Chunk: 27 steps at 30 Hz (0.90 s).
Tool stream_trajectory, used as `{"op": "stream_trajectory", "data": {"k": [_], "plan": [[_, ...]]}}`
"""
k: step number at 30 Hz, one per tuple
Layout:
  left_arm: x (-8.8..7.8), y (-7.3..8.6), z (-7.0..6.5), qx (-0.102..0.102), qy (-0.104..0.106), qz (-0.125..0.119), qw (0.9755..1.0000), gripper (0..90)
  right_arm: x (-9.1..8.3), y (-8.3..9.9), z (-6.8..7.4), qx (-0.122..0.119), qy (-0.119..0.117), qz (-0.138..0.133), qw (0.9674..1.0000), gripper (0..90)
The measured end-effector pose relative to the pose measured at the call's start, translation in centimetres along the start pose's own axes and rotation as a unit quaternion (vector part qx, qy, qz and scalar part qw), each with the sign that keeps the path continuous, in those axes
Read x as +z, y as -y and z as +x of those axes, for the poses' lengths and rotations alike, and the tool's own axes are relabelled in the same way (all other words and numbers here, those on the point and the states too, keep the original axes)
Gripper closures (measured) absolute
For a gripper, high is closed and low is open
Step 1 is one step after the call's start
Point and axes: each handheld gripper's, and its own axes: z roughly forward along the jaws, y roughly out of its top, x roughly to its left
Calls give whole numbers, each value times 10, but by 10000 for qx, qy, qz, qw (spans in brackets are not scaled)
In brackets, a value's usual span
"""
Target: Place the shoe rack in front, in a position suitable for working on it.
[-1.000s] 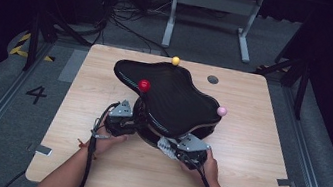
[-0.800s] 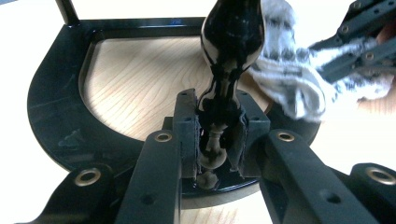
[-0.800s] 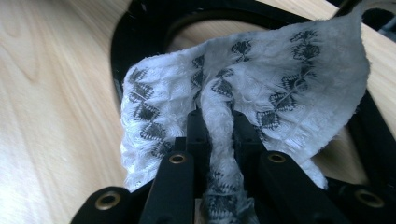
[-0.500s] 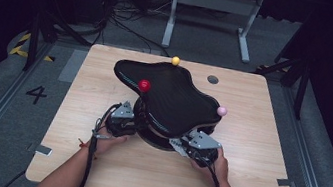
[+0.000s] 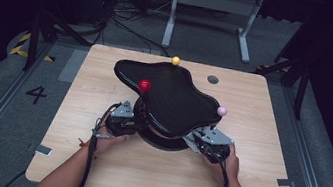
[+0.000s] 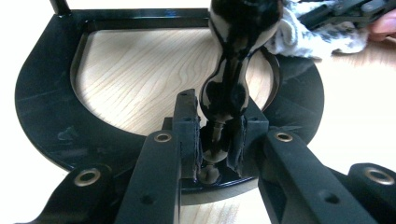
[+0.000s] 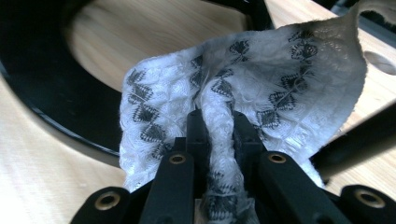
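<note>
Both clamp: left gripper on stand post, right gripper on cloth.

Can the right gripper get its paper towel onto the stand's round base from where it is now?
Probably yes: the right gripper holds the paper towel right beside the black base ring, with nothing between them.

Both hand-held grippers clamped, forearms low.

The right gripper and its paper towel slid rightward along the stand's base ring.
</note>
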Motion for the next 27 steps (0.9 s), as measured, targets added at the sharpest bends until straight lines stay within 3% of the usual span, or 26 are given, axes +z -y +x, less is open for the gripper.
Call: {"op": "stream_trajectory", "data": {"k": [12,22,27], "plan": [[2,-1,1,20,51,-22,10000,752,2,6,-24,257,173,57,9995,808],[1,-1,0,22,18,28,10000,752,-1,9,-23,421,91,33,9991,809],[1,-1,0,29,17,13,10000,752,-6,11,-19,370,-19,24,9993,809]]}}
